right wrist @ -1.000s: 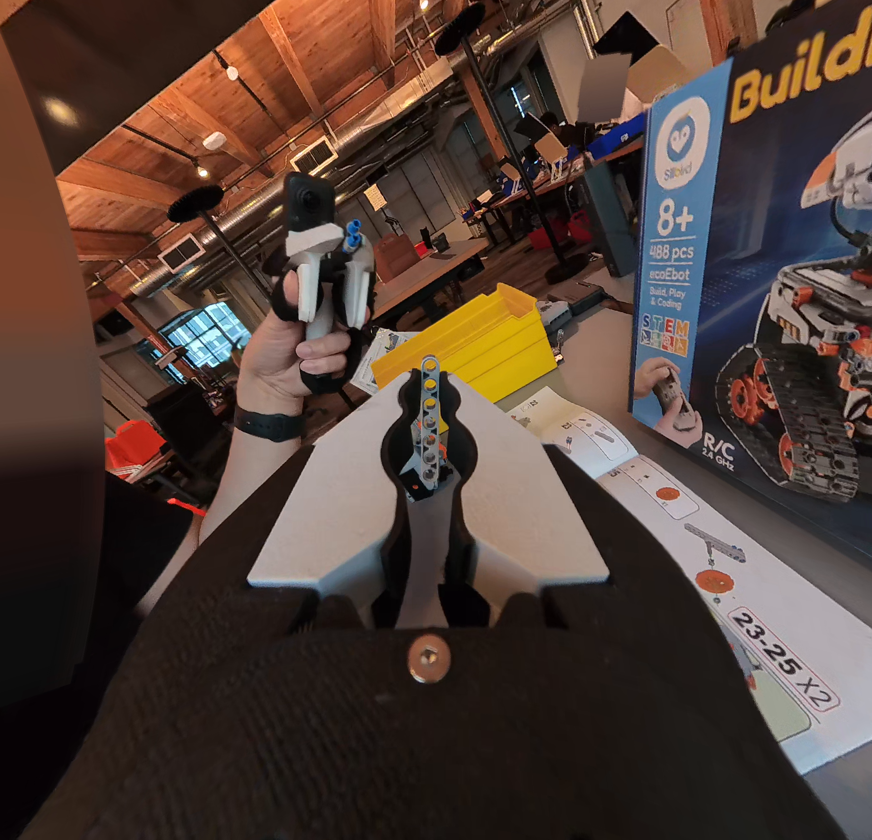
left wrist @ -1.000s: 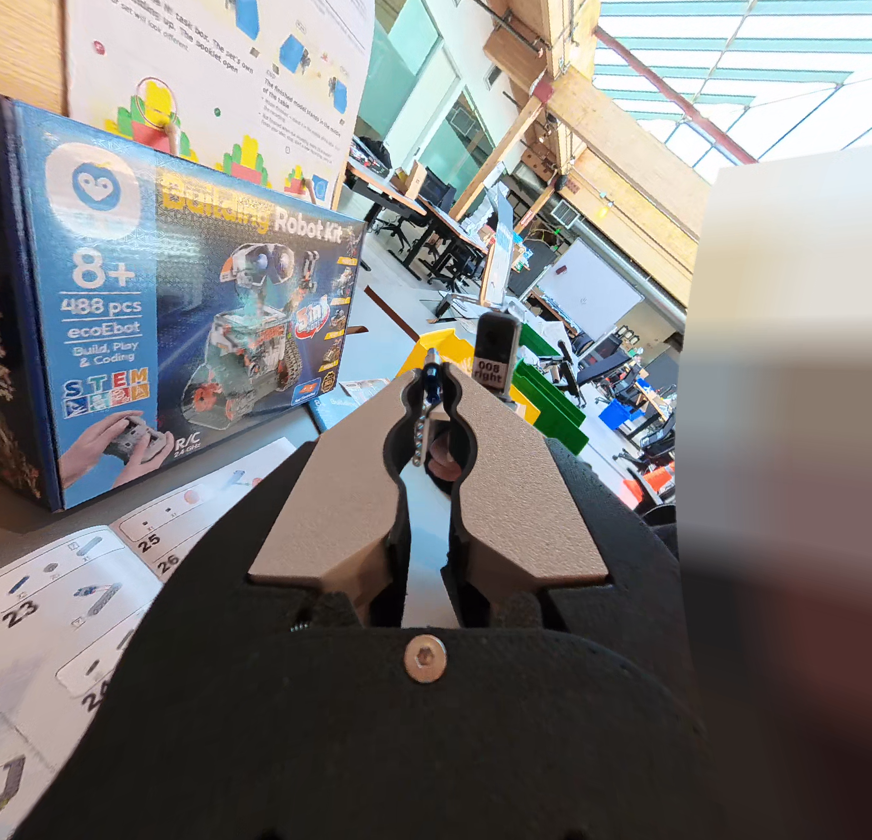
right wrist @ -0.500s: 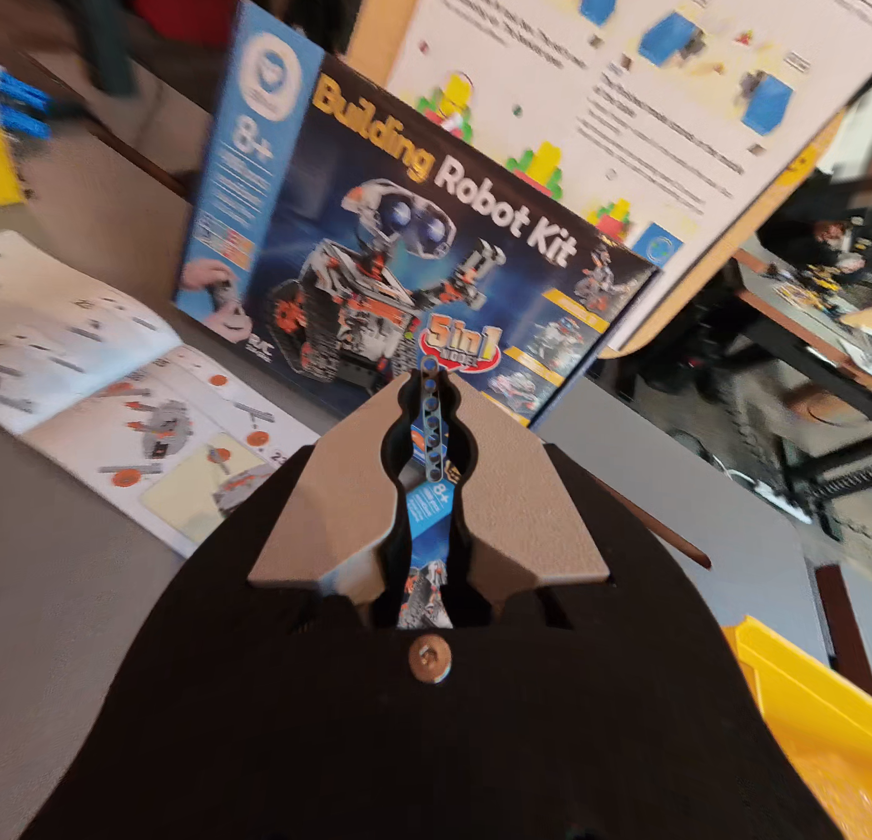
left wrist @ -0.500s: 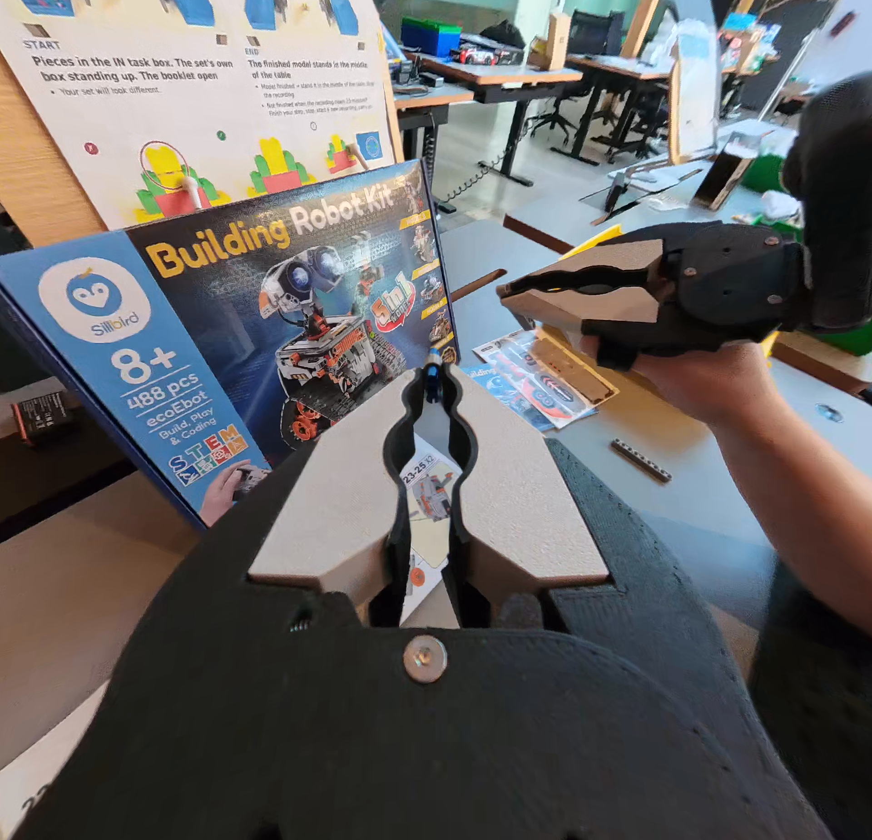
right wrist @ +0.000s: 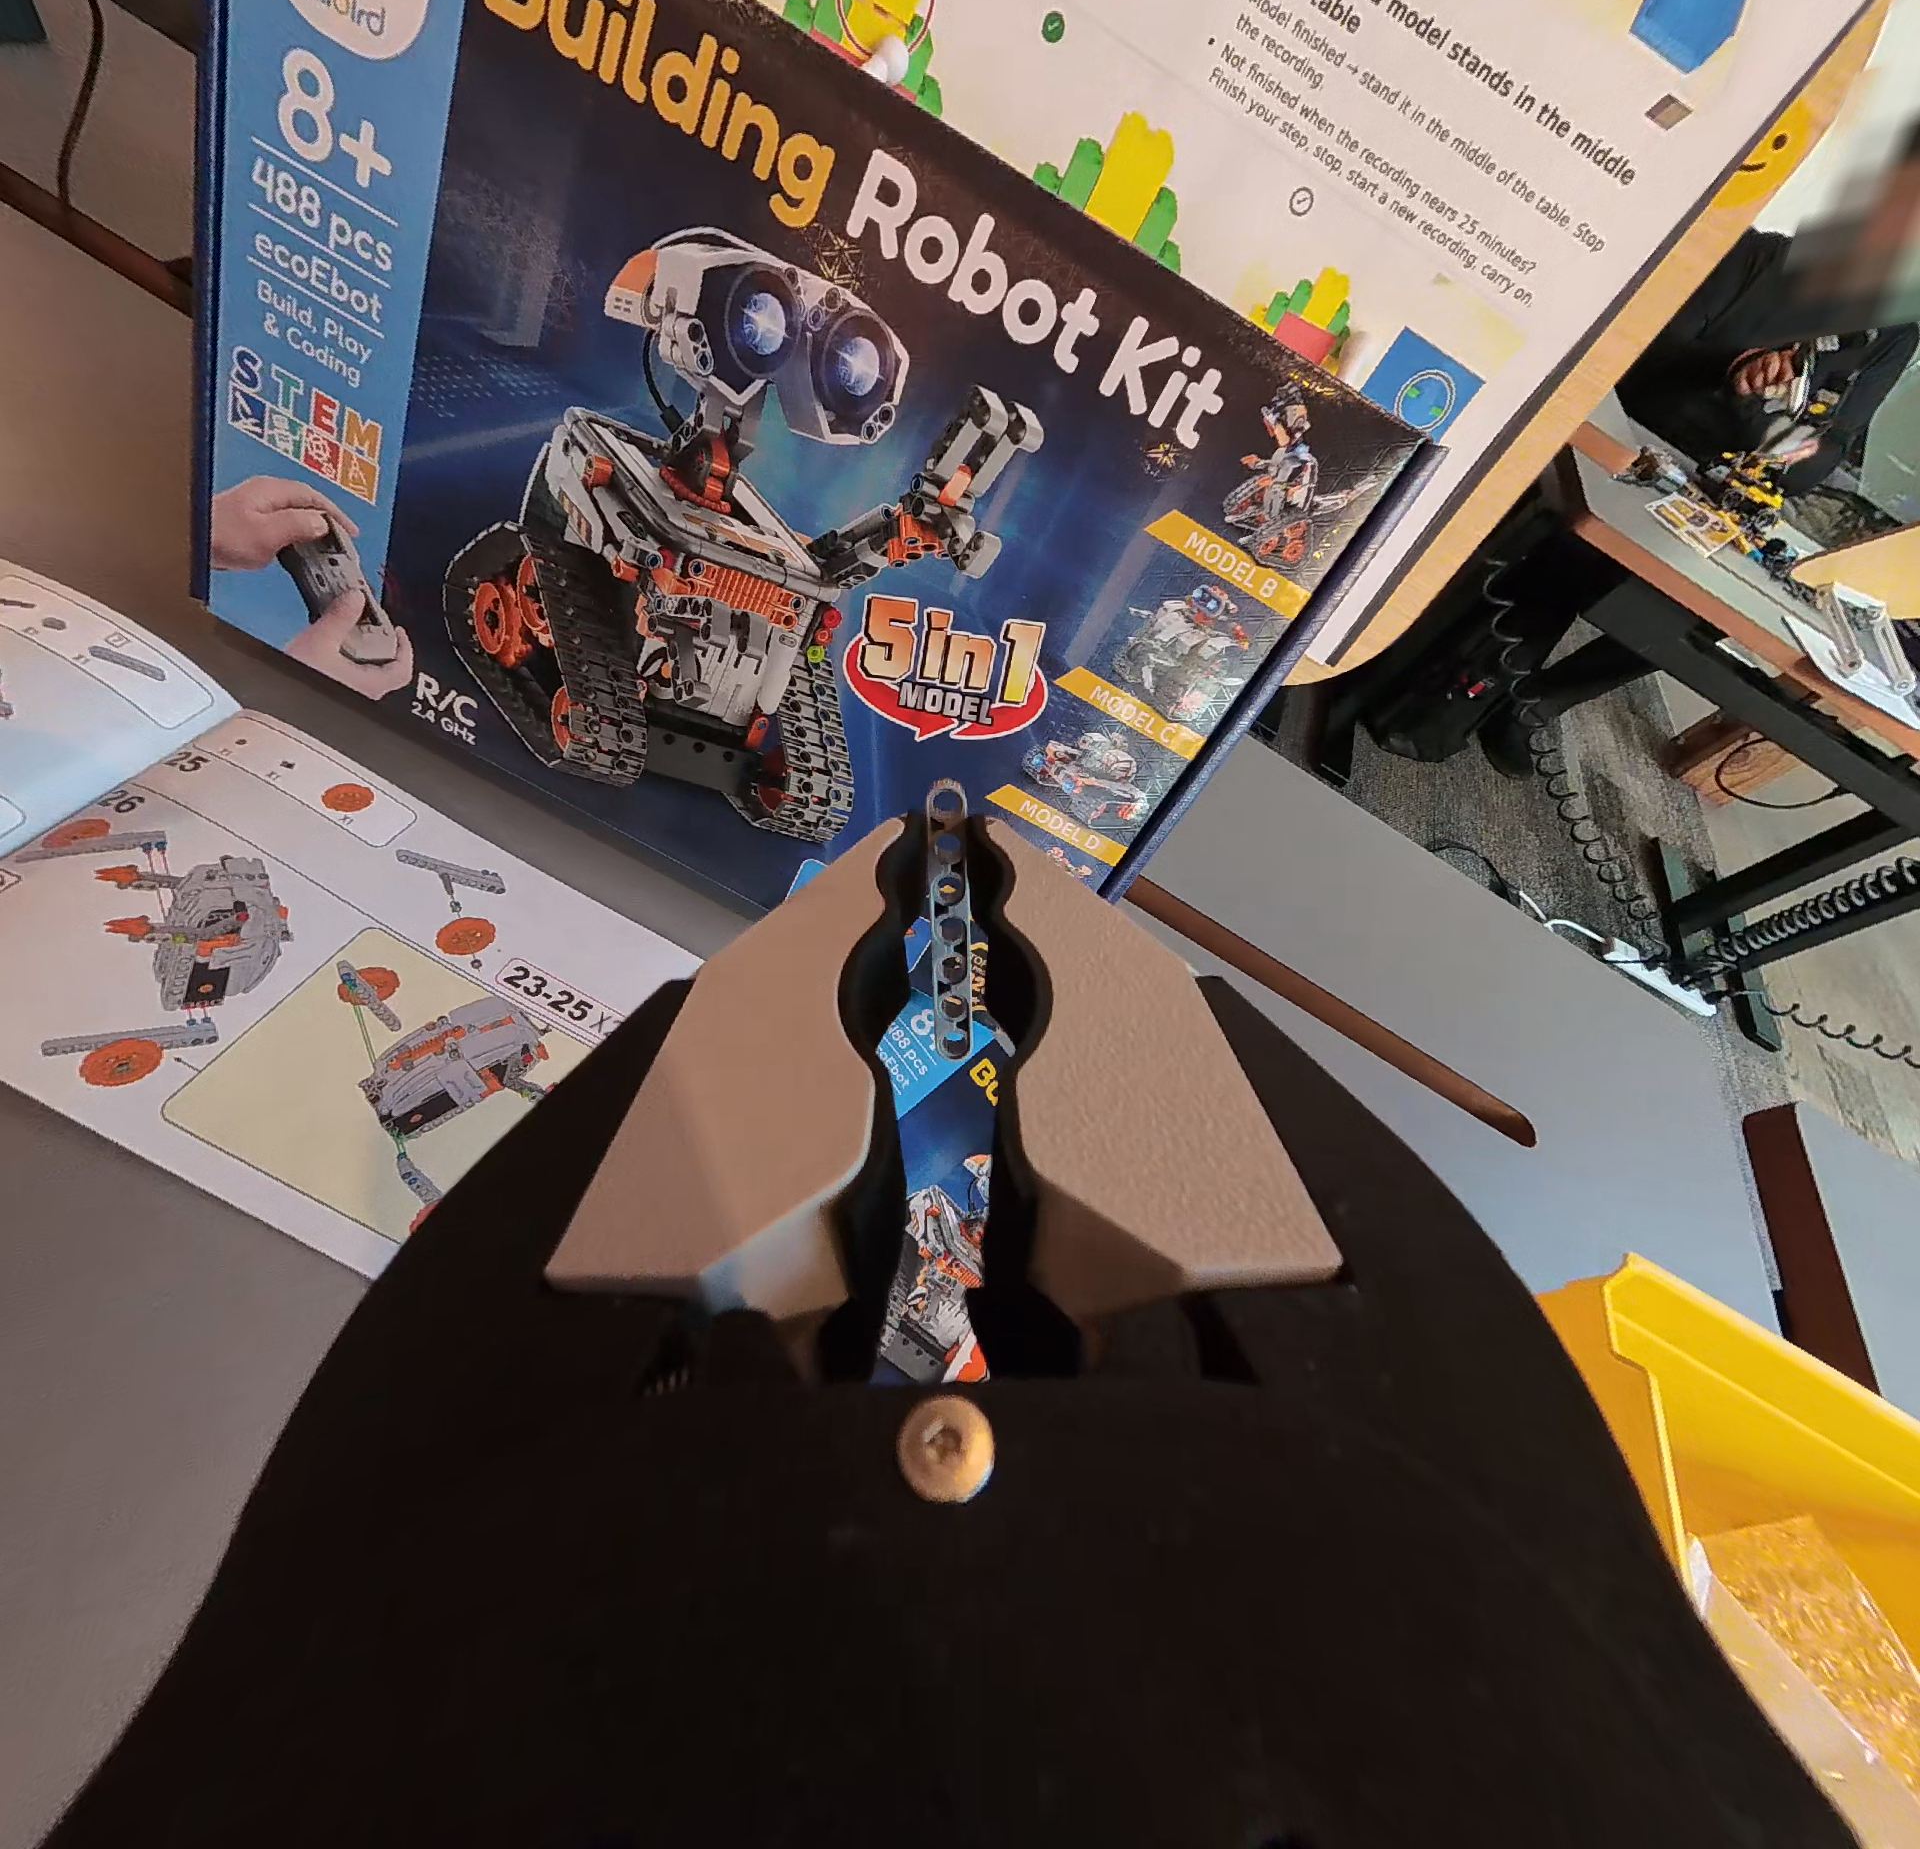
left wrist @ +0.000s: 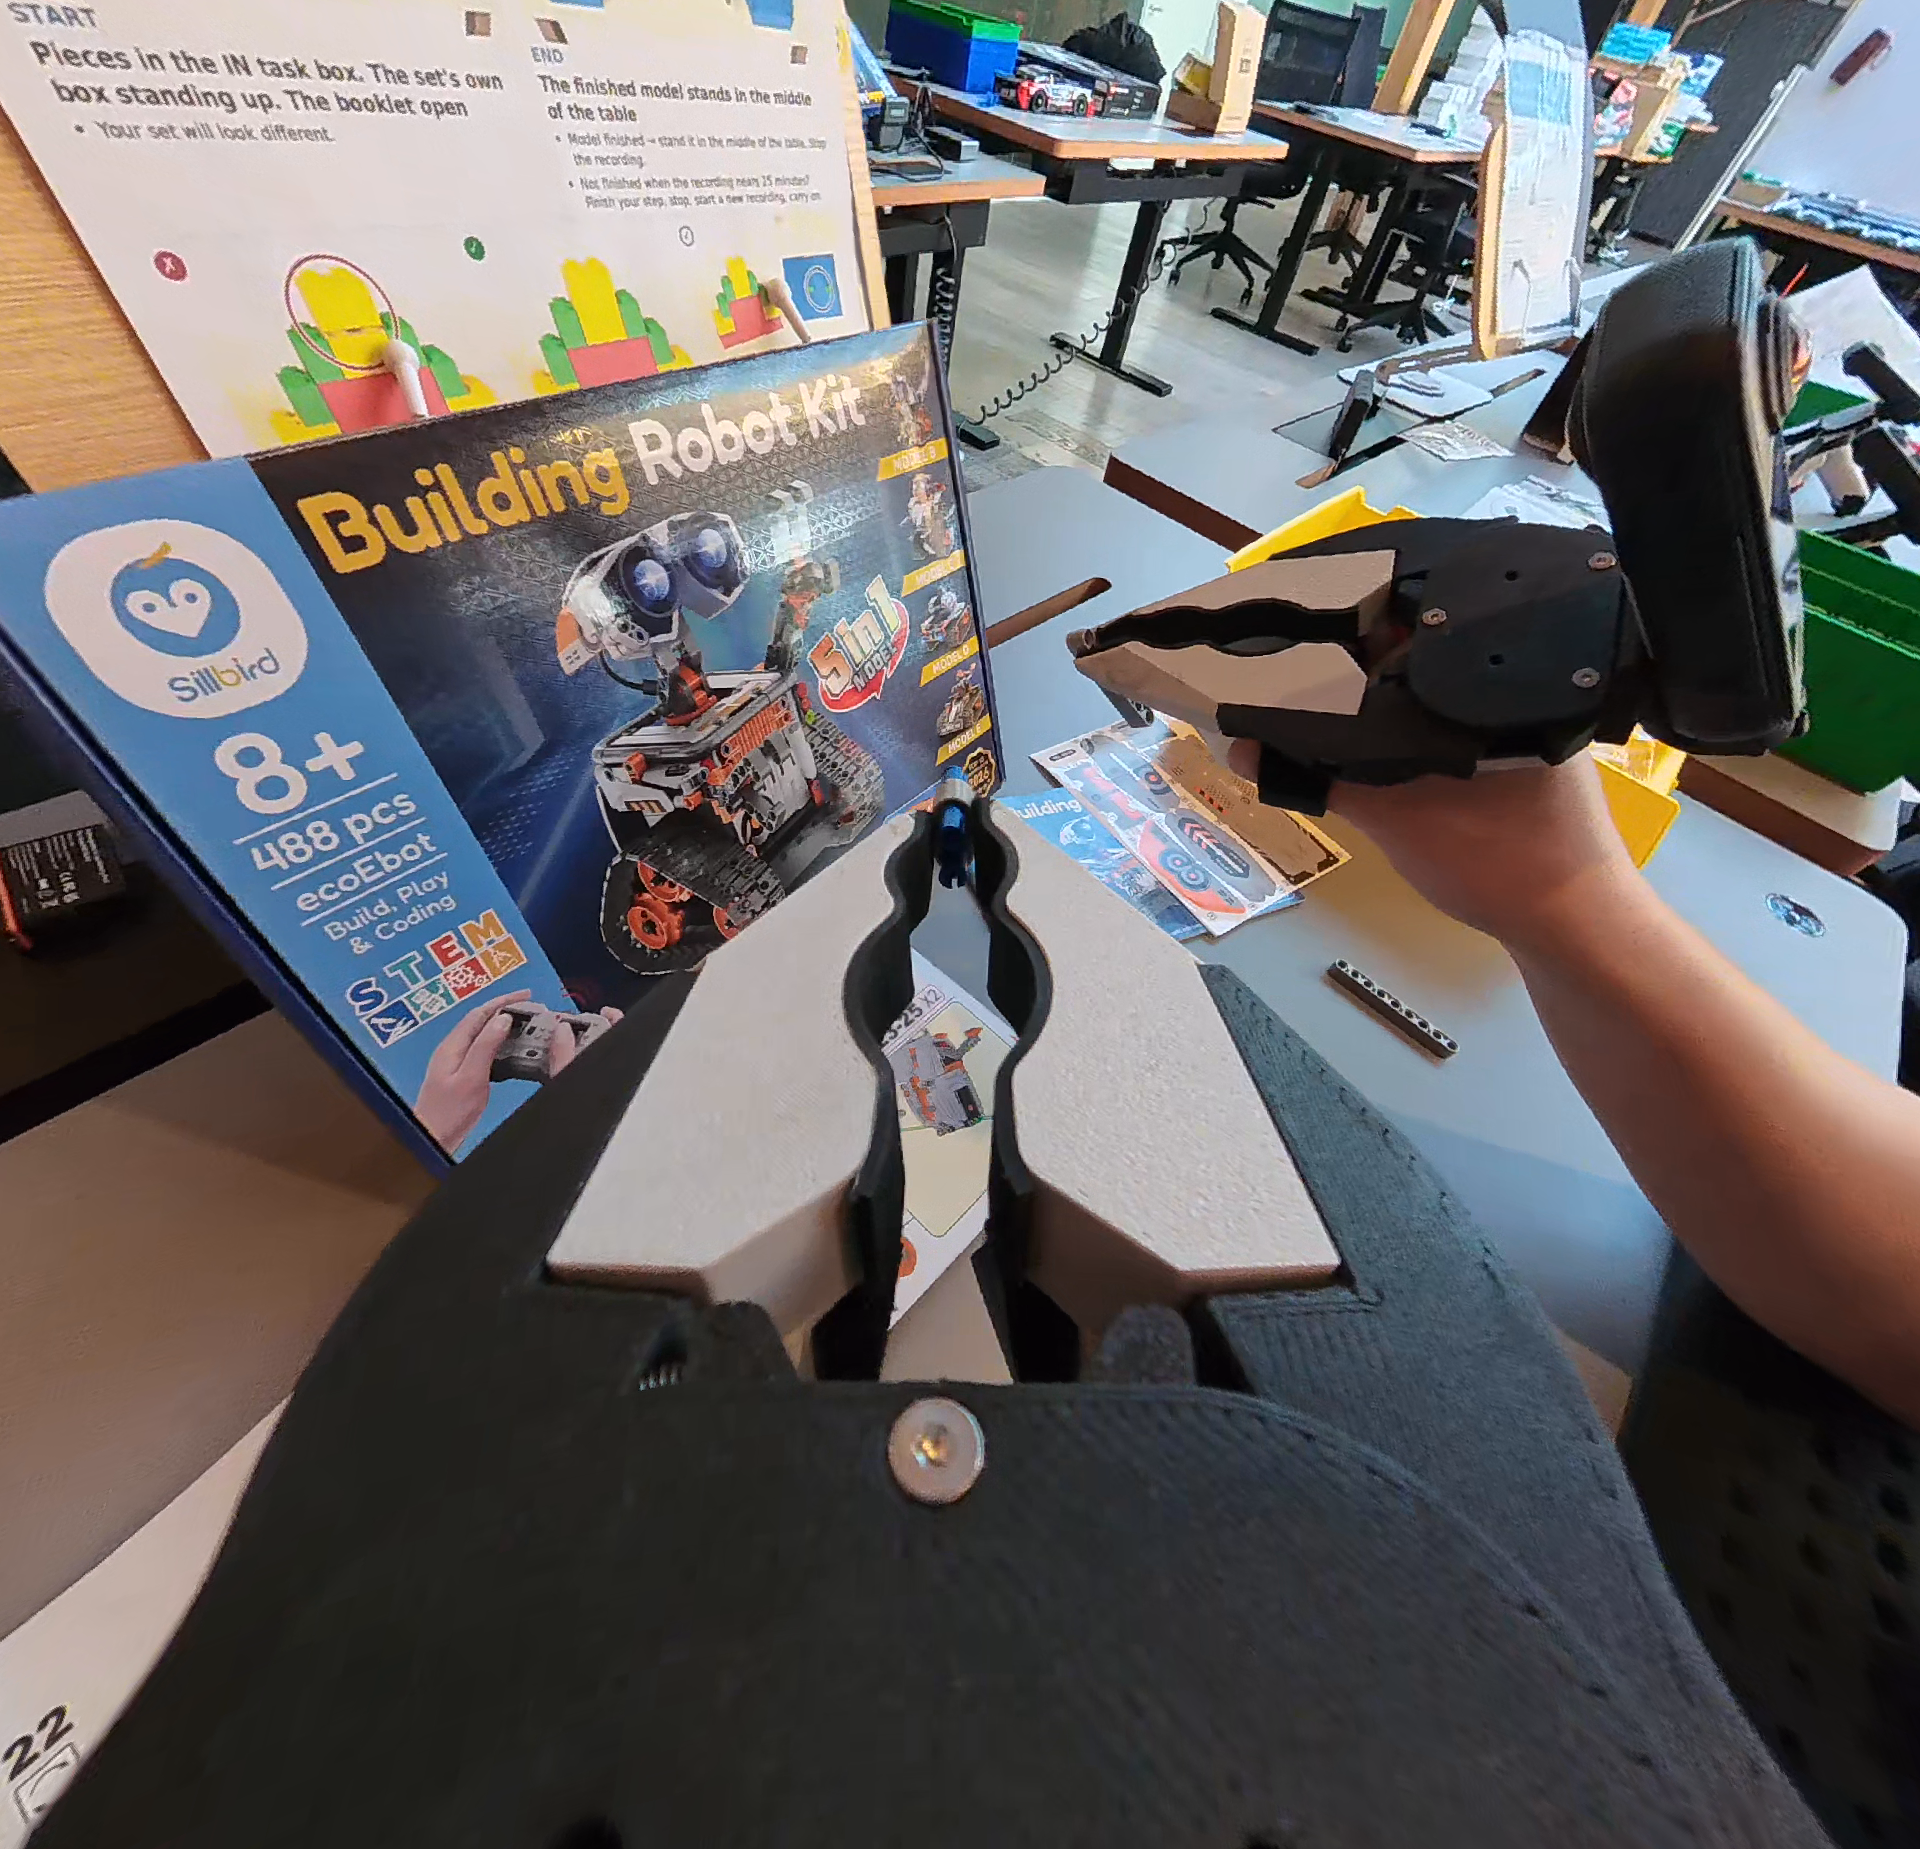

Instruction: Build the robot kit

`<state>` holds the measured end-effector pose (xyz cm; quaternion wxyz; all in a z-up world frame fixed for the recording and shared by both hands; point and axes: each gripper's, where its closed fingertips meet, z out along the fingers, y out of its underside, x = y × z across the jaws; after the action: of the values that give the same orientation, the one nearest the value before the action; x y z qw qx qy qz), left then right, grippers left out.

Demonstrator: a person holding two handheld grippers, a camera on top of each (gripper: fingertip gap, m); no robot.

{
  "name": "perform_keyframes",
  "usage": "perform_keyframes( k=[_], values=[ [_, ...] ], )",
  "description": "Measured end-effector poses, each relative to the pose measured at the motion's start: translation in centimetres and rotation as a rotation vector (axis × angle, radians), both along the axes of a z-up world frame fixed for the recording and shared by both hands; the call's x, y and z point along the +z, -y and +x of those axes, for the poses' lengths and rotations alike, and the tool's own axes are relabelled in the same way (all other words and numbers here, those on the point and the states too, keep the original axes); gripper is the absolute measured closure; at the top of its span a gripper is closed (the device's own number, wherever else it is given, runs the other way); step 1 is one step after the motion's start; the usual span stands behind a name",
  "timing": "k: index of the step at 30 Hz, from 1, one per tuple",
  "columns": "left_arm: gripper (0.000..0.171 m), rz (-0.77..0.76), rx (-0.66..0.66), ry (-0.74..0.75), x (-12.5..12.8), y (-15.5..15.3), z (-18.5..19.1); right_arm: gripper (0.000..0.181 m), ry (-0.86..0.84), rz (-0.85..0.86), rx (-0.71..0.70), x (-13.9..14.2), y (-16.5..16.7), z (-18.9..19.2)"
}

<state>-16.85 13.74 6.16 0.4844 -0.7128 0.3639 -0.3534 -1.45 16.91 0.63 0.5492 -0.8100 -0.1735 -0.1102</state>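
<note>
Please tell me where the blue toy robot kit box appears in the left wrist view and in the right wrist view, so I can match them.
Left wrist view: the kit box stands upper left, behind the left gripper.
Right wrist view: the kit box fills the upper centre, behind the right gripper.
Shared landmark: the open instruction booklet on the table.

The upright kit box (left wrist: 540,719) walls off the back; bare grey table (left wrist: 1558,1103) lies open beside the open booklet (right wrist: 260,916).

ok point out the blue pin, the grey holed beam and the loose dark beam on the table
blue pin (left wrist: 951,835), left wrist view, its shaft at the fingertips
grey holed beam (right wrist: 949,926), right wrist view, its middle holes
loose dark beam (left wrist: 1390,1007), left wrist view, its middle
</note>
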Motion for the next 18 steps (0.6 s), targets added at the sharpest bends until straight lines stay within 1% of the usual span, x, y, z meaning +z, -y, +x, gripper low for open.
perform_keyframes(
  k=[10,15,18],
  values=[
    [0.166,-0.014,0.012,-0.001,-0.2,-0.2,-0.2,0.176,0.004,-0.002,0.007,0.0,0.0,-0.2],
    [0.166,-0.043,0.033,-0.01,-0.9,-0.7,-0.2,0.176,-0.007,-0.011,0.023,-0.3,0.0,-0.7],
    [0.166,-0.08,0.066,0.015,-1.4,-1.4,-0.3,0.176,-0.034,-0.026,0.058,-0.7,-0.1,-1.4]
  ],
)
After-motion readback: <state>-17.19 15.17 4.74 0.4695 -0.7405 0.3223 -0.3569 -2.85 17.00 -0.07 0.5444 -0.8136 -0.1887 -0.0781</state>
